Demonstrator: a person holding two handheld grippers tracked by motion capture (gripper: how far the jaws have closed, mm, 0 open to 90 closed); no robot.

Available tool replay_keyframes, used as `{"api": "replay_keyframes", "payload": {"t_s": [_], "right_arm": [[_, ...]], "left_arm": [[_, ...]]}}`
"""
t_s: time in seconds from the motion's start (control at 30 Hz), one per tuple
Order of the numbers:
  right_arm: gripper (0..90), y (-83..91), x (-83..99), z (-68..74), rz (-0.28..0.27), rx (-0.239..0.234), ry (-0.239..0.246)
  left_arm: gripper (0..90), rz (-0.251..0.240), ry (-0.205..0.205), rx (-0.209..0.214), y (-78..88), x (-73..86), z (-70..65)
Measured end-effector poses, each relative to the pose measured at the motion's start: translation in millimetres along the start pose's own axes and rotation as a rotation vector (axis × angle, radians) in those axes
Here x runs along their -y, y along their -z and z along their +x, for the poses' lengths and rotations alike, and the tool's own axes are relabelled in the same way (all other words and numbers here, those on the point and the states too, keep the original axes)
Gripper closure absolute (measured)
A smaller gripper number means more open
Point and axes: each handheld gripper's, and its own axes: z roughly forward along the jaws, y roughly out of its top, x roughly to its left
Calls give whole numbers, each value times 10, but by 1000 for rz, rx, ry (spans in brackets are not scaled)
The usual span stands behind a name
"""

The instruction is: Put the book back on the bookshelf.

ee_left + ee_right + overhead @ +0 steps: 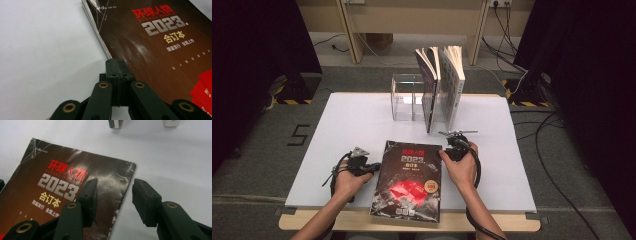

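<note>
We judge the thick book [409, 182] lying flat at the near edge of the tabletop [337, 125], its lower end hanging a little over that edge, to be heavy for its size and limp rather than stiff: the glossy dark cover is creased near its far right corner and looks slippery. It is likely to sag if we lift it by one corner alone. The spine side, or both long edges at once, seems the better place to take hold of it, with the pads well onto the block of pages.

Our left gripper [371, 167] sits just beside the book's left edge, its jaws pressed together with nothing between them. Our right gripper [451, 148] stands at the far right corner with its jaws apart, one over the cover and one over the bare tabletop, gripping nothing yet.

The high view shows the clear stand [408, 97] near the far edge with two books [442, 85] leaning upright in it. The left gripper view adds the layered page edges [96, 32] along the book's side. The right gripper view adds the creases in the cover [117, 185], which the high view is too small to show.
</note>
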Motion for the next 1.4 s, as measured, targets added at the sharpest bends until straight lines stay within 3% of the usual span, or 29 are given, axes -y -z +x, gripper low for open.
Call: {"api": "replay_keyframes", "payload": {"t_s": [0.27,0.47,0.53,0.8,1.4], "right_arm": [[546,-175,-126,-105,41,-7,-28],[545,-229,-196,-182,42,2,-45],[546,-242,-208,-197,41,6,-51],[544,-337,-237,-215,47,32,-36],[534,-425,-270,-220,40,22,-51]], "left_arm": [[895,8,-9,25,-27,7,-117],[847,-10,49,56,13,-45,-57],[823,-34,40,28,42,-77,-63],[694,-57,42,19,24,-93,-151],[681,-20,47,22,-84,-34,-171]]}}
